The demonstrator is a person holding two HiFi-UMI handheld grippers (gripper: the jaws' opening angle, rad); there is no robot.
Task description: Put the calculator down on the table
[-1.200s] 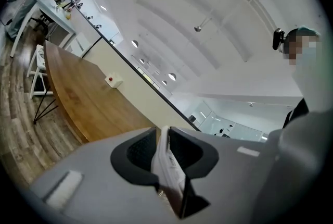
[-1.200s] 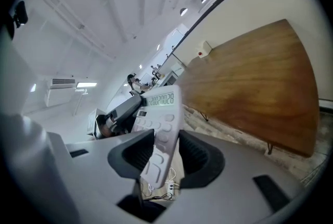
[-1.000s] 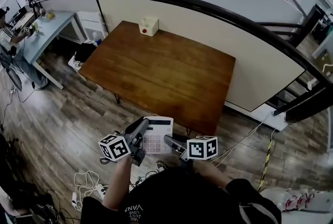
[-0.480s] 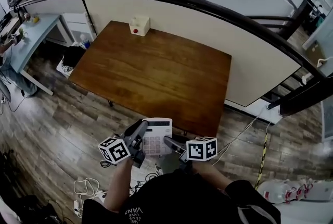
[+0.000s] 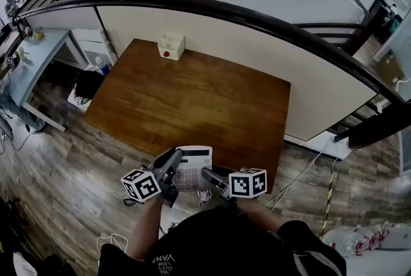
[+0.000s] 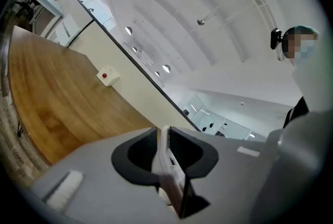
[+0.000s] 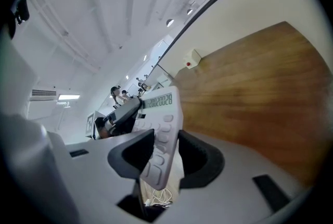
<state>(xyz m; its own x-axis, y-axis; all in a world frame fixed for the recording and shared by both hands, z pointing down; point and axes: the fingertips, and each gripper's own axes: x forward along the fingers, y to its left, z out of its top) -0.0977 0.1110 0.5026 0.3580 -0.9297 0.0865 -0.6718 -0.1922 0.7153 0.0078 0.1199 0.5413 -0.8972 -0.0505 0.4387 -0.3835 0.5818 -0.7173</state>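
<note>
A white calculator (image 5: 192,167) with pale keys hangs in the air just short of the near edge of the brown wooden table (image 5: 192,98). My left gripper (image 5: 173,162) is shut on its left edge; in the left gripper view the calculator (image 6: 167,165) shows edge-on between the jaws. My right gripper (image 5: 209,175) is shut on its right lower edge. In the right gripper view the calculator (image 7: 161,129) stands between the jaws with its display lit. Both grippers sit side by side in front of the person's body.
A small white box with a red button (image 5: 170,45) stands at the table's far edge, against a cream partition under a dark curved handrail (image 5: 270,18). Cables (image 5: 112,244) lie on the wood floor below. Desks with people (image 5: 16,11) are at the far left.
The table has drawn closer under the view and both grippers, still holding the calculator, now sit right at its near edge. The grips look the same.
</note>
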